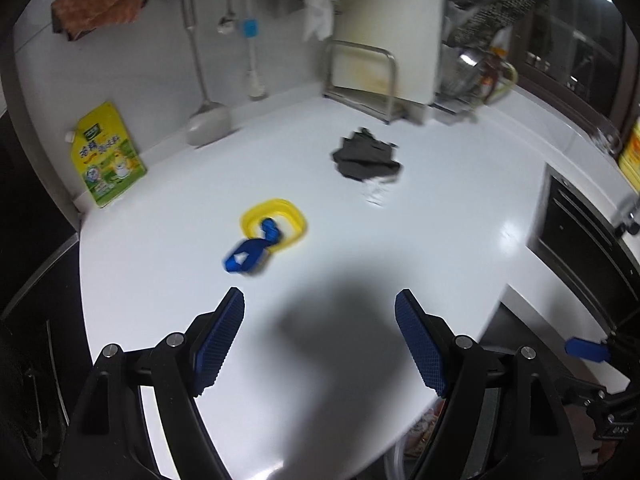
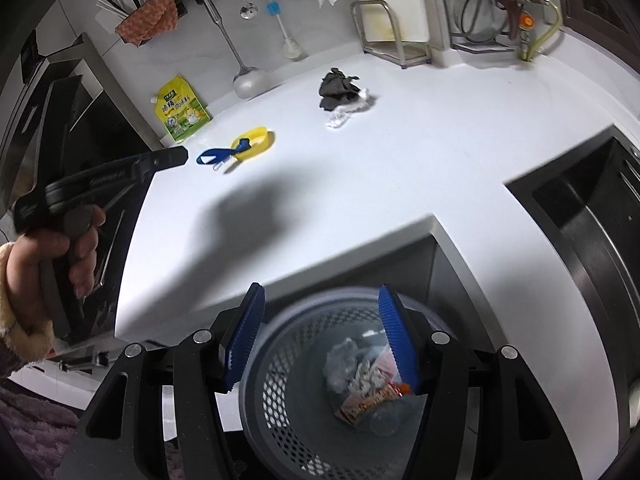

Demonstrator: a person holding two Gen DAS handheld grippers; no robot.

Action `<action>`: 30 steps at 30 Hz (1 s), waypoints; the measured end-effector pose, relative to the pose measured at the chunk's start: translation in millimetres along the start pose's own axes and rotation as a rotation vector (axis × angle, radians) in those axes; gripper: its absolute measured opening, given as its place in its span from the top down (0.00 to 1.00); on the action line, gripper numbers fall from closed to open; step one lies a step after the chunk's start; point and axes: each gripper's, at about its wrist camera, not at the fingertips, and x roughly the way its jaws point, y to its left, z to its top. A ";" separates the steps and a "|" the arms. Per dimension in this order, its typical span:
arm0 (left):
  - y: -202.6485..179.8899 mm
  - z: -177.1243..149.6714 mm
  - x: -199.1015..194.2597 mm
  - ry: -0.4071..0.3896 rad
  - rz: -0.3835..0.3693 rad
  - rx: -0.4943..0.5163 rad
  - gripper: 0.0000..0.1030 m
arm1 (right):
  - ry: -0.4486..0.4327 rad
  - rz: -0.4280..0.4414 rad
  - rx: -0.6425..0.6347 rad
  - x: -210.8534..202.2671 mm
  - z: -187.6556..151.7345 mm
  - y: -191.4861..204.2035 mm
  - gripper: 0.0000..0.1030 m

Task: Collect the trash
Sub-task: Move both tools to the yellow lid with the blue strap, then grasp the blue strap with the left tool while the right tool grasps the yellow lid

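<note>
While the left gripper (image 1: 320, 300) hangs above the white counter (image 1: 440, 208) with fingers spread and nothing between them, a blue wrapper (image 1: 250, 254) lies beyond it, touching a yellow lid (image 1: 294, 220). In the right wrist view, the right gripper (image 2: 320, 304) is apart and empty above the trash basket (image 2: 288, 392), just below the counter edge.

Each black claw (image 2: 320, 296) has blue ribbed pads (image 2: 246, 336), silver screws; fuzzy tan cuff (image 2: 16, 320).
</note>
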 end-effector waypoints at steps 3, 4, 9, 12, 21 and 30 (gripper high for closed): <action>25.9 14.8 17.6 0.013 0.000 -0.030 0.26 | -0.001 0.001 0.001 10.0 12.3 4.0 0.45; 32.2 17.6 21.4 0.019 -0.004 -0.041 0.26 | -0.001 0.001 0.004 14.2 17.6 5.1 0.45; 58.1 30.8 53.4 0.055 -0.017 -0.063 0.28 | 0.000 -0.004 0.011 31.1 38.1 8.0 0.45; 63.4 32.0 73.9 0.094 -0.046 -0.041 0.39 | 0.003 -0.005 0.016 41.1 49.1 7.7 0.45; 75.2 30.4 113.8 0.165 -0.091 -0.014 0.53 | 0.024 -0.012 0.033 71.5 69.6 8.6 0.45; 76.7 28.0 136.6 0.221 -0.127 0.017 0.95 | 0.034 -0.010 0.019 91.7 90.4 17.2 0.45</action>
